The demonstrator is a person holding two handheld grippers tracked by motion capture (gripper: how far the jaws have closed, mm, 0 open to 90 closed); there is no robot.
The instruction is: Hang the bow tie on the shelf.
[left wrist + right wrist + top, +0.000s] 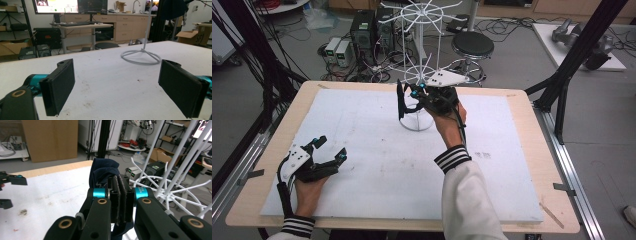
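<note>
One dark blue cloth [103, 173], perhaps a sock or a small garment, is the thing in hand: it is pinched between the closed jaws of the right gripper [121, 195], with a bunched fold rising above the pads and a tail hanging below them. In the high view the cloth [400, 102] dangles as a thin dark strip from the right gripper [416, 93], held up above the table just beside the lower ring of arms of the white wire rack [418, 67]. Gripping it near one end lets the rest hang free, which would, I judge, make it easy to drape over one of the rack's thin spokes [186, 191]; these spread out close to the right of the jaws in the right gripper view. The likely step, then, is hanging the cloth on the rack, and it has not yet been laid over any arm.

The rack stands on a round wire foot [141, 56] at the far middle of the white board [362, 165], which covers most of the wooden table [262, 165].

The left gripper [328, 150] rests low at the near left of the board, well apart from the rack, its jaws spread wide with nothing between them; its pads [61, 86] frame bare board. It seems parked out of the way, ready to help if needed.
</note>
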